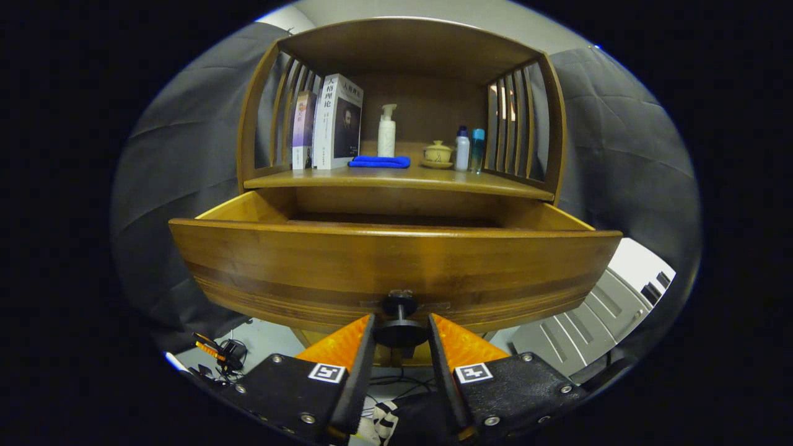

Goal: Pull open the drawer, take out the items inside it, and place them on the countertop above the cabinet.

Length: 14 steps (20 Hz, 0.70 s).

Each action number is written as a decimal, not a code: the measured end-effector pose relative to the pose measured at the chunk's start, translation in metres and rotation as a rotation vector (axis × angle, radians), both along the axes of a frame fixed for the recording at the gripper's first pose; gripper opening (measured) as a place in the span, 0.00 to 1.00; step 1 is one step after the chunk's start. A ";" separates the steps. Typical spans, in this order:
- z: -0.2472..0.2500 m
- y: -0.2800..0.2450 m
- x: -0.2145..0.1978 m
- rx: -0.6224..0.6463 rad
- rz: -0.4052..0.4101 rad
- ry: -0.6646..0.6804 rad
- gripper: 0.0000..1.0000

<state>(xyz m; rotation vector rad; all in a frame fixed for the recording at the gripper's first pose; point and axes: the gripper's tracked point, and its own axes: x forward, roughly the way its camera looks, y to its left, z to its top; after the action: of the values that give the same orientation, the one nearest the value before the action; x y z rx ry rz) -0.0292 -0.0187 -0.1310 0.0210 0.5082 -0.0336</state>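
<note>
Gripper (401, 331): fingers close on either side of the knob (400, 319); the knob's disc sits between the tips and looks clamped, both fingers against it.
Knob: fixed at the middle of the drawer front's lower edge, just ahead of the fingertips.
Drawer (396, 260): pulled well out of the cabinet (399, 105); its front stands close to the gripper, its side walls run back under the countertop.
Drawer inside: hidden behind the front's top edge; only the upper walls and a dark strip at the back can be seen, so what lies in it cannot be told.
Countertop (396, 179): books (328, 124) at the left end, blue cloth (379, 161) near the front middle, pump bottle (386, 131) behind it, lidded cup (438, 152) to the right, two small bottles (469, 148) at the right end by the slats.
Done: the pull-open step looks finished or nearly so.
Left: release the knob, reach over the front, lift out whatever is inside, set it on the countertop; bare wood along the front edge seems free for that.
Doubt: whether any countertop thing came from the drawer cannot be judged.
</note>
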 end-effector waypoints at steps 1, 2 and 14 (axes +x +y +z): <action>0.008 -0.005 0.000 -0.013 -0.015 -0.019 0.59; 0.017 -0.008 0.000 -0.014 -0.022 -0.035 0.66; 0.130 -0.015 0.055 -0.026 -0.101 -0.201 0.93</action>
<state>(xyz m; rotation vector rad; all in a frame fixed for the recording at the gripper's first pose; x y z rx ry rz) 0.0260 -0.0333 -0.0007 0.0240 0.3051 -0.1357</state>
